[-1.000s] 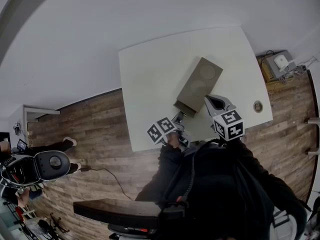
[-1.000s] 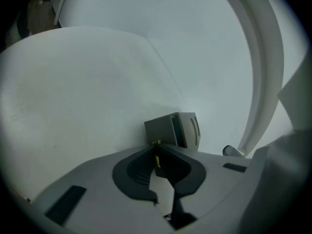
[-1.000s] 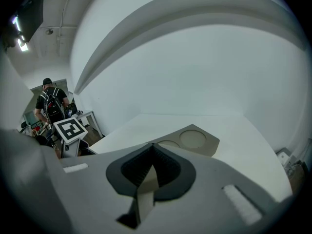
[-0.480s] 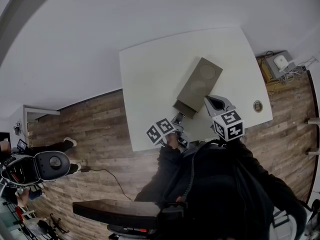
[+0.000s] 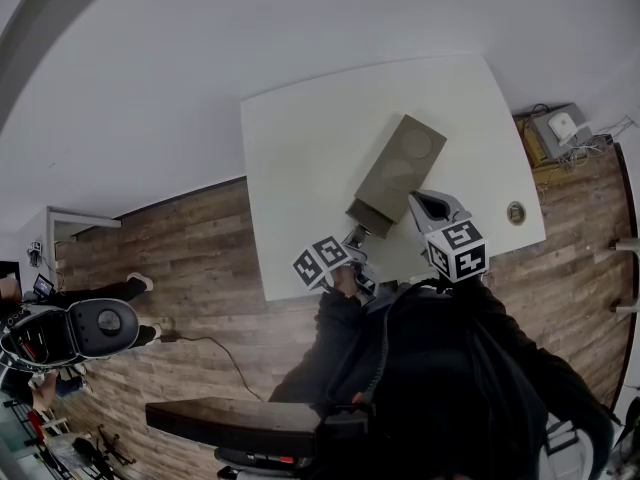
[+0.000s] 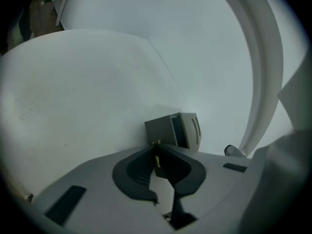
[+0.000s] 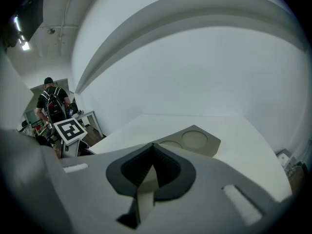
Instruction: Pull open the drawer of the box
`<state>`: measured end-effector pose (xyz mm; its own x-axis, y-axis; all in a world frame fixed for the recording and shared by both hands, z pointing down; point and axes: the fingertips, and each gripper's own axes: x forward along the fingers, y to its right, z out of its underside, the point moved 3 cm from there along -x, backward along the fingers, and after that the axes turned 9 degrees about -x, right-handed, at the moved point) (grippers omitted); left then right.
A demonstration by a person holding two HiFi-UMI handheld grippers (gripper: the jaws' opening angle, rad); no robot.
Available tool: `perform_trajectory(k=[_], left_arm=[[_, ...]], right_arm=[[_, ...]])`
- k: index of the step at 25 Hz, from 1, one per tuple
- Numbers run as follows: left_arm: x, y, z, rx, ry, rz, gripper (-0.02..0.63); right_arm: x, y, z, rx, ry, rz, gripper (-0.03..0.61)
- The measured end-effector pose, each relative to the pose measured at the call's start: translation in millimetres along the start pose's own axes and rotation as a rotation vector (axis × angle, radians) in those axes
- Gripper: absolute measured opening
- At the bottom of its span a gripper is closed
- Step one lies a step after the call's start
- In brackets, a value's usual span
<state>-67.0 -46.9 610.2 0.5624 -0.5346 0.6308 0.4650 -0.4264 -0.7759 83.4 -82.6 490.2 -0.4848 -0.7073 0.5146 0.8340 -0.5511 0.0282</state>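
In the head view, the box [image 5: 395,173] is seen lying on the white counter [image 5: 300,138]. The left claw [image 5: 356,235] is set at its near end and the right claw [image 5: 425,202] just beside it.

In the left gripper view, the left claw [image 6: 156,145] is clenched on a small yellowish tab [image 6: 157,160] by the box's end face.

In the right gripper view, the right claw [image 7: 152,147] is clenched on nothing, with the box [image 7: 195,140] just beyond it.

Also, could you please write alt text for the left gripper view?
The left gripper, jaws closed on a thin yellowish strip, points at the end of a grey box on a white table. A white wall rises behind.
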Motion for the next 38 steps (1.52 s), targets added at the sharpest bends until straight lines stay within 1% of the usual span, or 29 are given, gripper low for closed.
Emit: perform_trajectory(k=[15, 26, 32, 38], left_arm=[[-0.7, -1.6, -1.0, -0.006, 0.000, -0.002, 0.026], [-2.9, -3.5, -0.6, -0.013, -0.006, 0.001, 0.026], [-4.4, -5.0, -0.2, -0.016, -0.006, -0.002, 0.026], [-7.7, -7.6, -0.1, -0.023, -0.001, 0.002, 0.026]], right_arm=[[3.6, -1.5, 2.4, 0.001, -0.008, -0.005, -0.006], [24.3, -2.9, 40.2, -0.005, -0.131, -0.032, -0.006], [31.8, -7.0, 50.7, -0.011, -0.166, -0.055, -0.006], [36.0, -12.0, 53.9, -0.018, -0.179, -0.074, -0.006]])
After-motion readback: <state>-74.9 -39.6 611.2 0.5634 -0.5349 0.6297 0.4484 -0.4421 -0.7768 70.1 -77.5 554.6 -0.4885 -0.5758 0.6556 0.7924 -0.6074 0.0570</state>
